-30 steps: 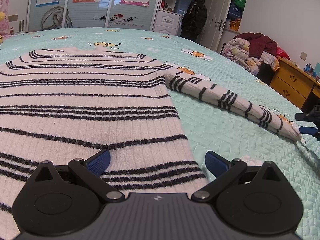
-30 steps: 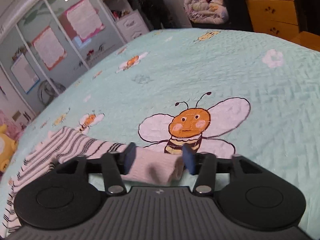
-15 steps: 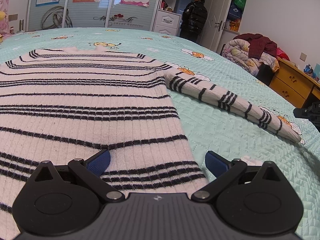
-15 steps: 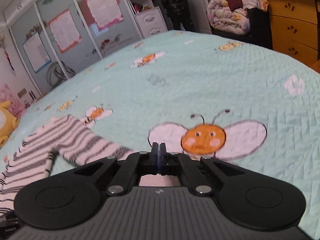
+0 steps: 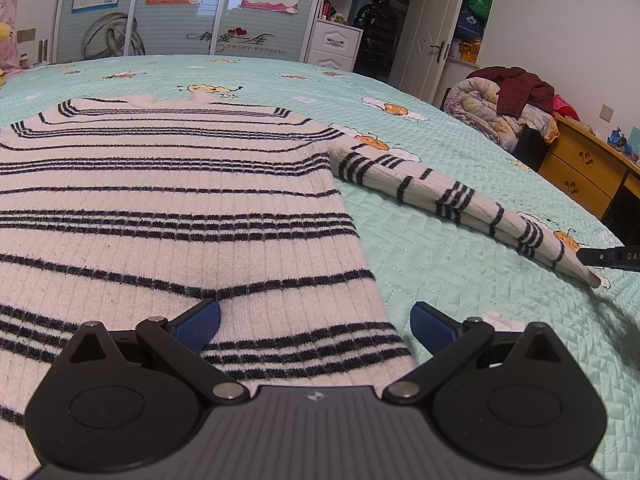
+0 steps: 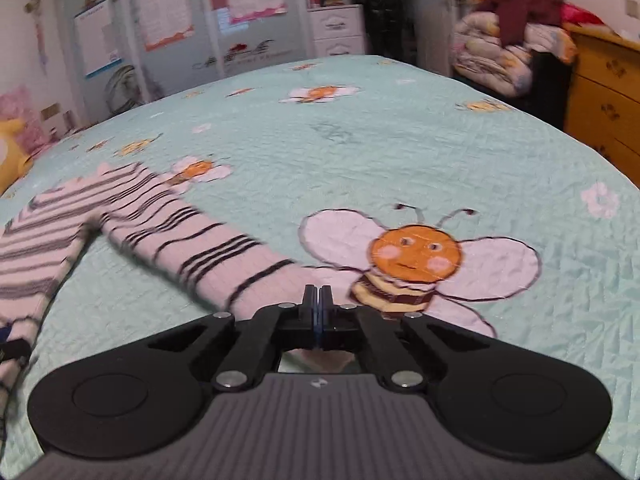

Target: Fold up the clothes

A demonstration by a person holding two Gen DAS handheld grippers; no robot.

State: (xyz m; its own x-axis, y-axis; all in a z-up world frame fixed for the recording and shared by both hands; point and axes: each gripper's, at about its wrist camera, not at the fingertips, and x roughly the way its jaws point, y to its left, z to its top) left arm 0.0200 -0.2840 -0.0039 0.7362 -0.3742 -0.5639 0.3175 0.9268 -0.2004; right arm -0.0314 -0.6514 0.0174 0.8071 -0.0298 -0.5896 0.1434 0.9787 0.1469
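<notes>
right tool [image 6: 319,300] clamped on striped sweater [image 5: 168,208] cuff [image 6: 320,356], bed [image 6: 360,152]

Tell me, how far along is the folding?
Barely begun. Done: the sweater lies spread flat on the bed. In hand: the right gripper is shut on the sleeve cuff; the left gripper hangs open over the hem. Left: folding in the sleeves and body.
</notes>
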